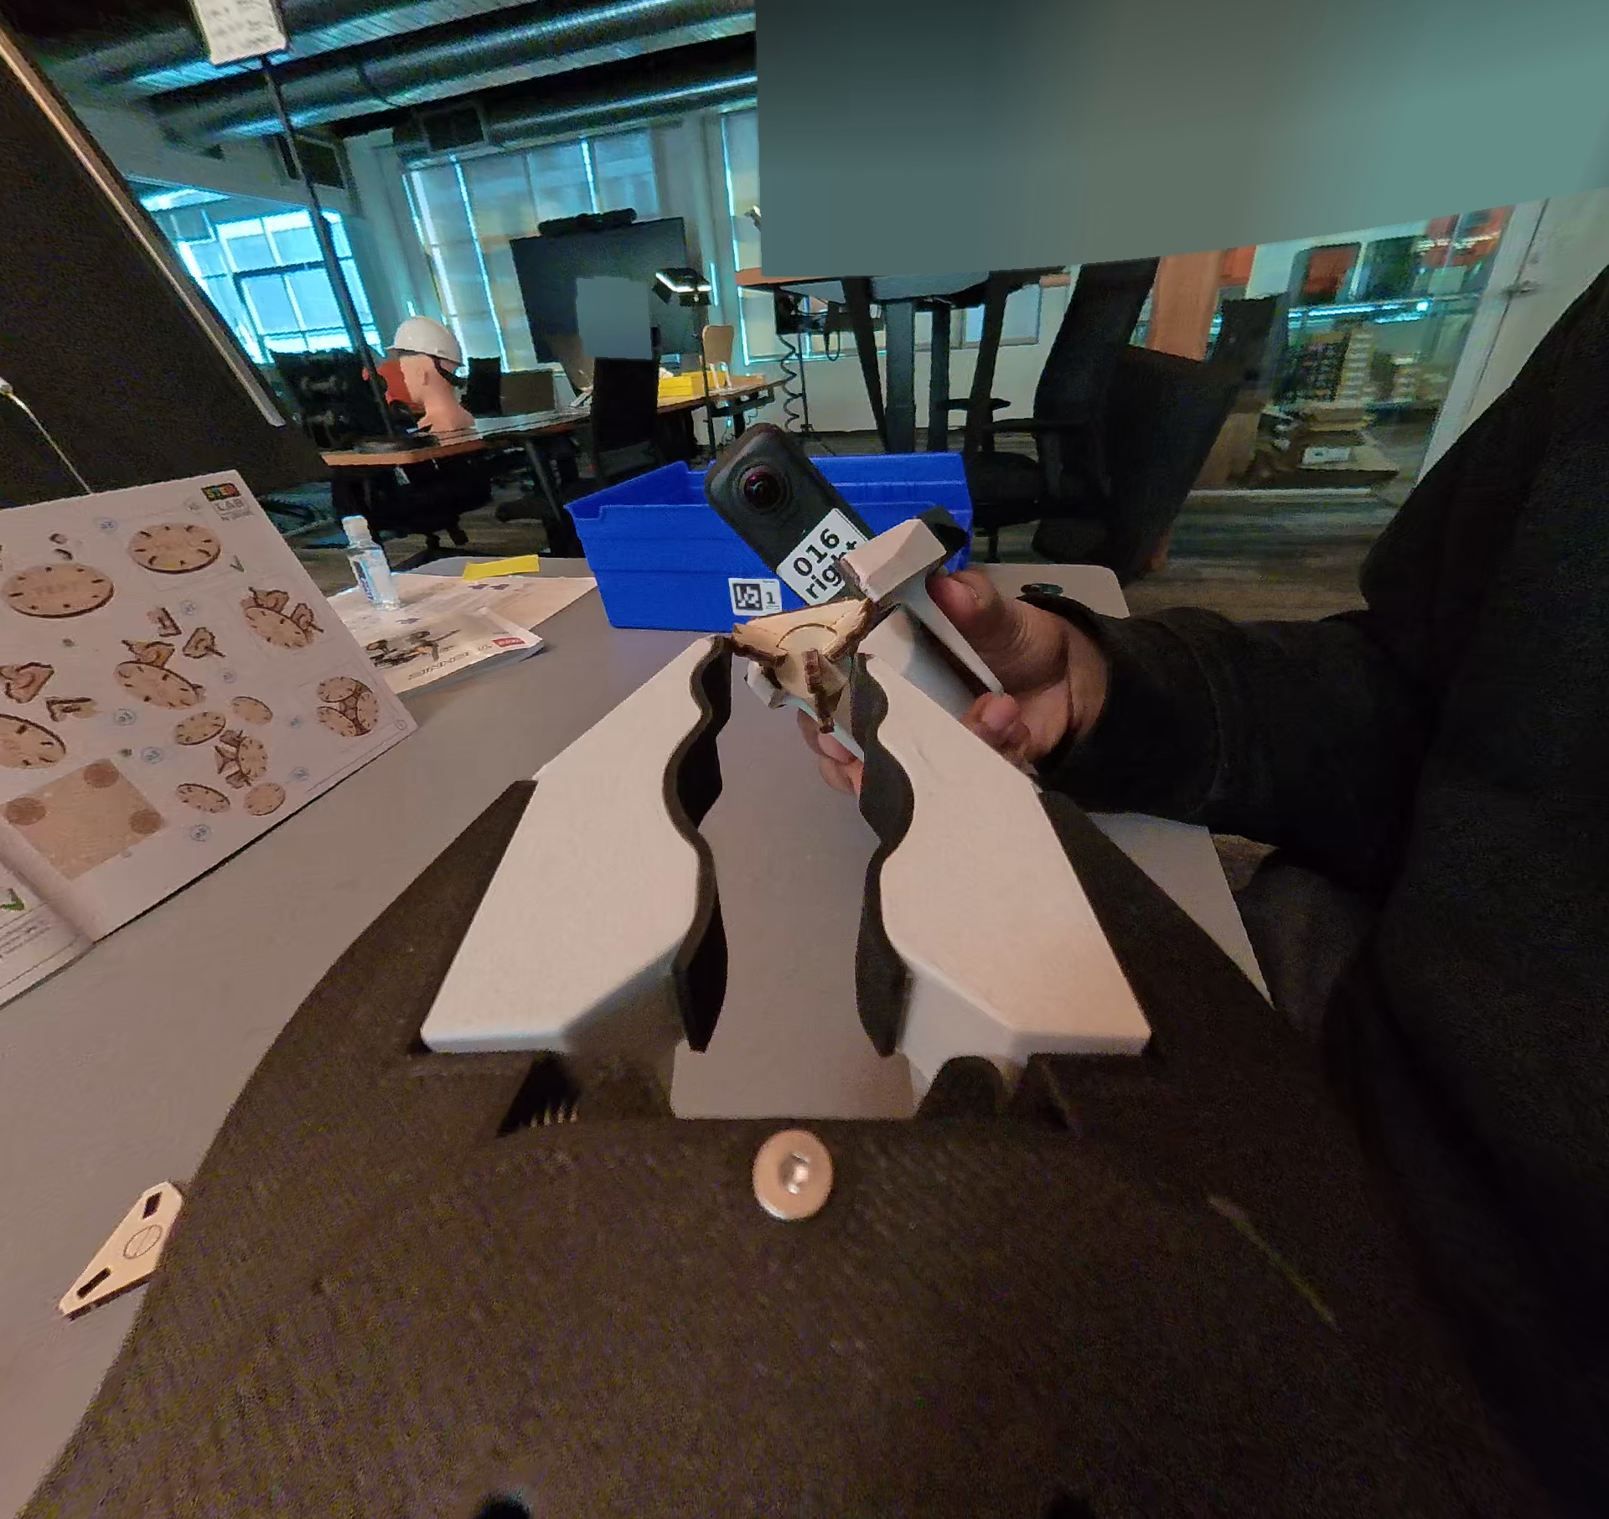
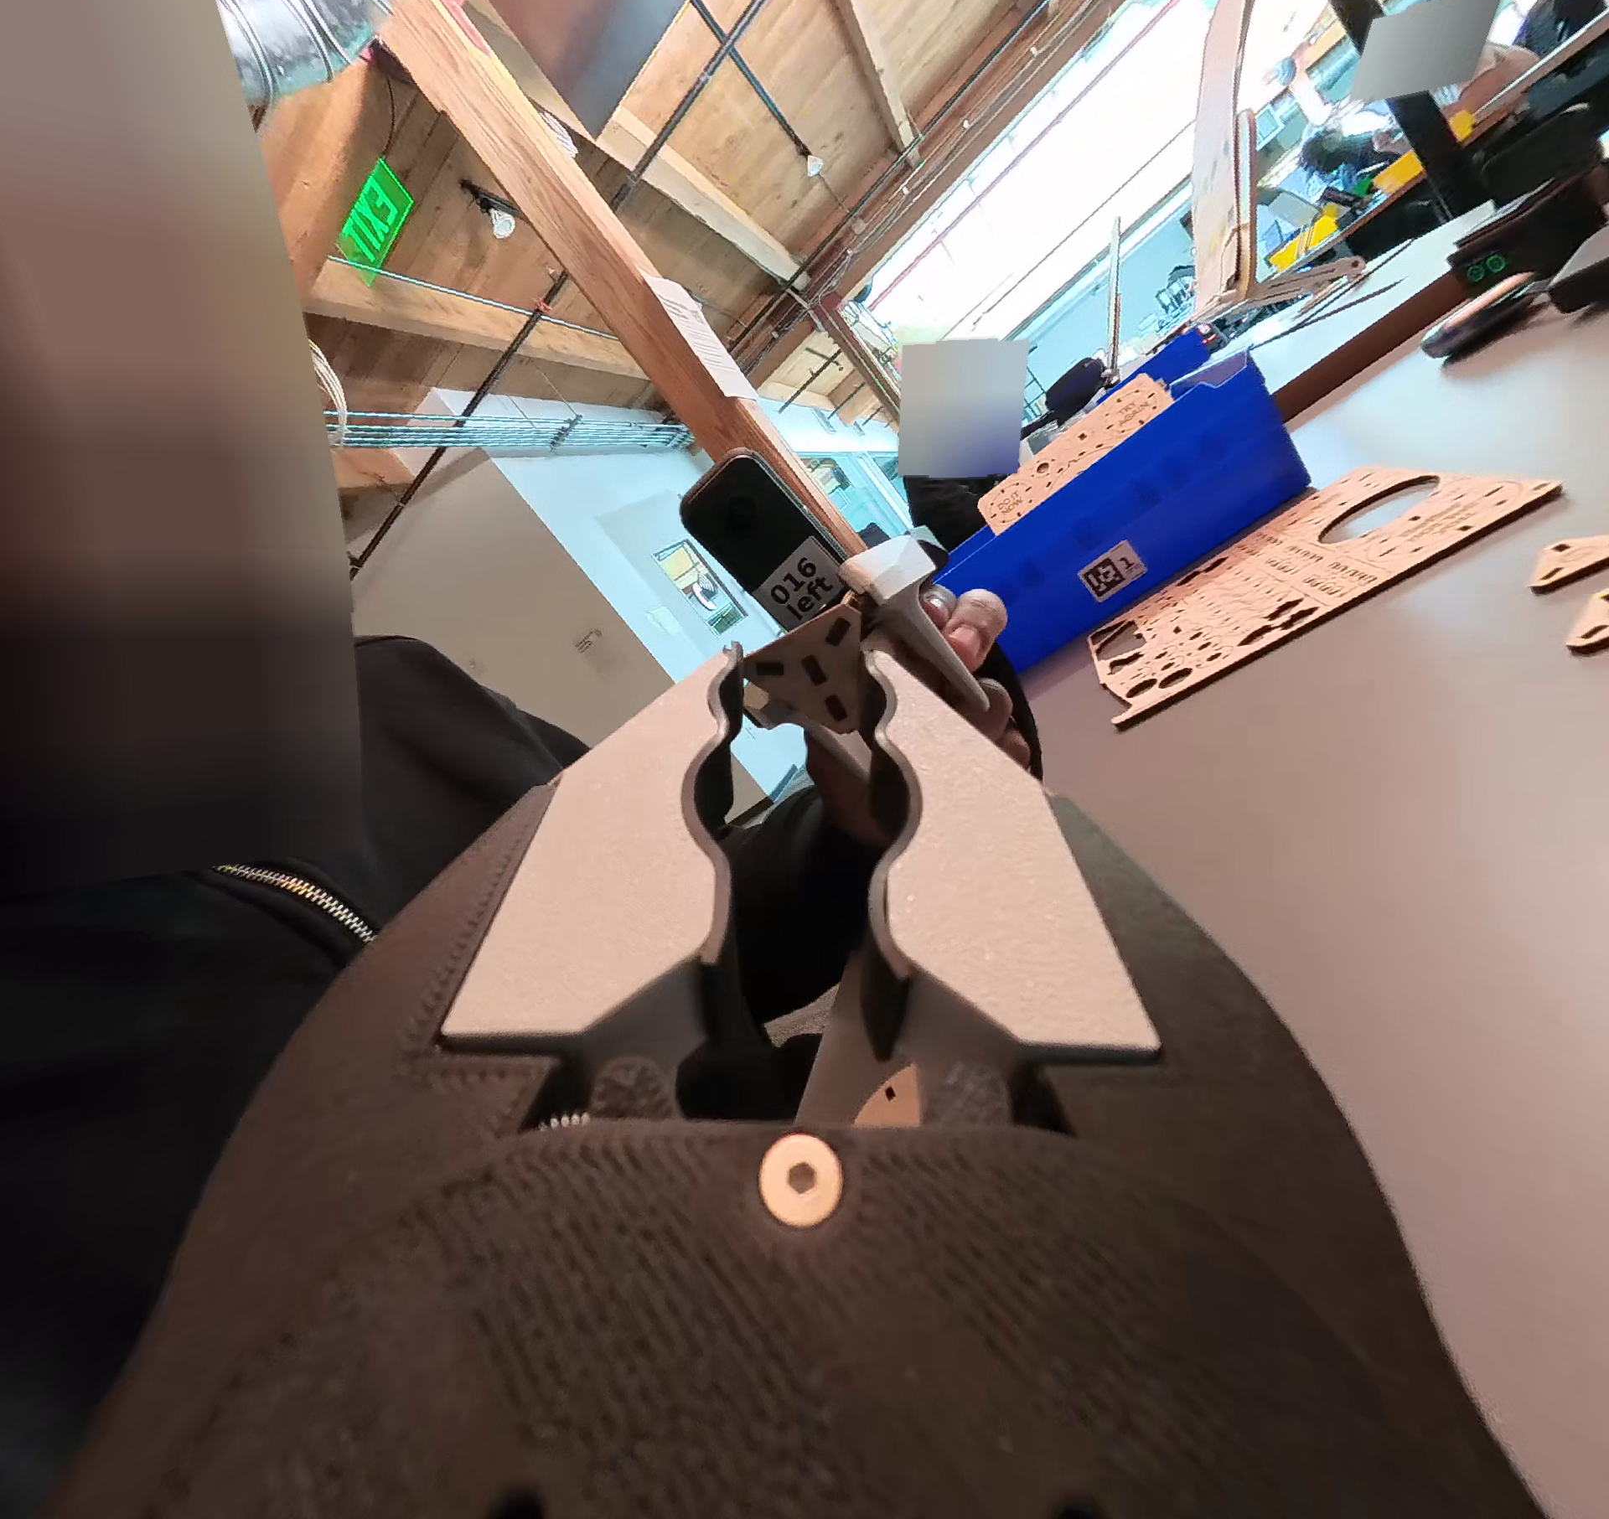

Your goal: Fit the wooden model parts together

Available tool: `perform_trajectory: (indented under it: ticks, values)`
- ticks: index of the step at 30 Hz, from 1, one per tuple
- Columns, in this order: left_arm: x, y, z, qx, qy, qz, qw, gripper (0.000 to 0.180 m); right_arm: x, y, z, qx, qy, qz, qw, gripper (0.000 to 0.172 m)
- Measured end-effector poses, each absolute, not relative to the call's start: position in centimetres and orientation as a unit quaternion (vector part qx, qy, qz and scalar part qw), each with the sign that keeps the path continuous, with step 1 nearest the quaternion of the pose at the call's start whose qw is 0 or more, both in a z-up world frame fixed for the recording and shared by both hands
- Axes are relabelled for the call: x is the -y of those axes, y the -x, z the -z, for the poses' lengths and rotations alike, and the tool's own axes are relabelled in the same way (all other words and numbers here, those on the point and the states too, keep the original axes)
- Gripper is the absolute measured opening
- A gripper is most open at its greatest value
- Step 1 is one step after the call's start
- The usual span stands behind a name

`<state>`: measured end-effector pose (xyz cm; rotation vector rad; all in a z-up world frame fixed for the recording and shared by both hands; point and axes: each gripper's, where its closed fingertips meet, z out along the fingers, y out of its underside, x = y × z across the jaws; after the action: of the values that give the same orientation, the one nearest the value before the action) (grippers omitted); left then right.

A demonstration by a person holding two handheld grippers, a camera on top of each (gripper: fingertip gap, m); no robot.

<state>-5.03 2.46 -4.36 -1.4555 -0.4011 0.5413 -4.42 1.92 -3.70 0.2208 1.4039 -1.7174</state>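
Note:
A small laser-cut wooden assembly (image 1: 797,637), a triangular plate with slots and tabbed pieces on it, hangs in the air between two grippers that face each other. In the left wrist view my left gripper (image 1: 792,663) is shut on it, with both dark pads at its sides. The right gripper (image 1: 818,633), held by a hand in a dark sleeve, pinches the same assembly from the far side. In the right wrist view my right gripper (image 2: 805,676) is shut on the slotted plate (image 2: 810,685), and the left gripper (image 2: 810,641) clamps it from opposite.
A blue bin (image 1: 662,546) stands behind on the grey table (image 1: 348,824). An instruction sheet (image 1: 174,694), a booklet (image 1: 461,641) and a small bottle (image 1: 366,563) lie at the left. A loose wooden triangle (image 1: 122,1251) lies near me. A punched wooden sheet (image 2: 1289,589) lies at the right.

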Motion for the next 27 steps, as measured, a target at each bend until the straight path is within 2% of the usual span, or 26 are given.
perform_trajectory:
  ticks: [9, 12, 14, 24, 27]
  values:
    - [-2.5, 5.0, 4.4, 0.176, 0.654, -0.251, 0.692, 0.026, -1.9, 4.4, 3.7, -0.567, -0.089, 0.690, 0.441, 0.024]
    - [-3.0, 4.5, 4.3, 0.165, 0.653, -0.226, 0.703, 0.045, -1.8, 4.5, 3.8, -0.575, -0.085, 0.696, 0.421, 0.024]
    - [-3.1, 4.1, 3.9, 0.165, 0.643, -0.197, 0.722, 0.051, -1.7, 4.6, 3.8, -0.581, -0.076, 0.706, 0.399, 0.024]
    - [-2.5, 4.3, 3.6, 0.175, 0.630, -0.191, 0.732, 0.031, -1.6, 4.0, 3.7, -0.599, -0.042, 0.717, 0.354, 0.023]
    - [-2.5, 4.3, 3.6, 0.178, 0.630, -0.187, 0.732, 0.030, -1.6, 4.0, 3.7, -0.601, -0.042, 0.718, 0.349, 0.024]
